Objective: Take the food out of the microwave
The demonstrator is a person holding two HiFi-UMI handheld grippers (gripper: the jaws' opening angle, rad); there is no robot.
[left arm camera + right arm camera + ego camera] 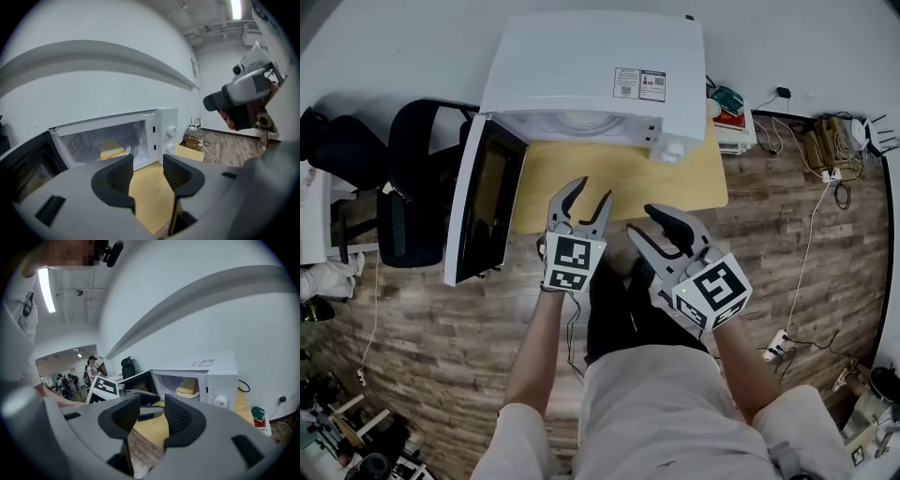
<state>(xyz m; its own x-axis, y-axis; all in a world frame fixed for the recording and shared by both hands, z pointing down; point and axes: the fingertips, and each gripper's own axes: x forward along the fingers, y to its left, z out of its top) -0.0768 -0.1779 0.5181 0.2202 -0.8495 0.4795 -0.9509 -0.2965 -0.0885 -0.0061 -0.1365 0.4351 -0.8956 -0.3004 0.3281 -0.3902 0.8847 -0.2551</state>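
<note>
So the white microwave [600, 70] is parked on a small yellowish table [619, 183], with its door [485, 211] swung wide open to the left. The food [112, 149], a pale yellow block, can be seen sitting inside the cavity on what looks like a plate, untouched. Two stickers [639, 84] are stuck on the microwave's top, but the print is way too small to be read. Two white knobs [170, 138] are seen on the front panel, no brand visible. The left gripper [591, 192] and right gripper [639, 218] are both held in front of the table edge, pointed at the microwave, jaws spread apart with nothing between them.
</note>
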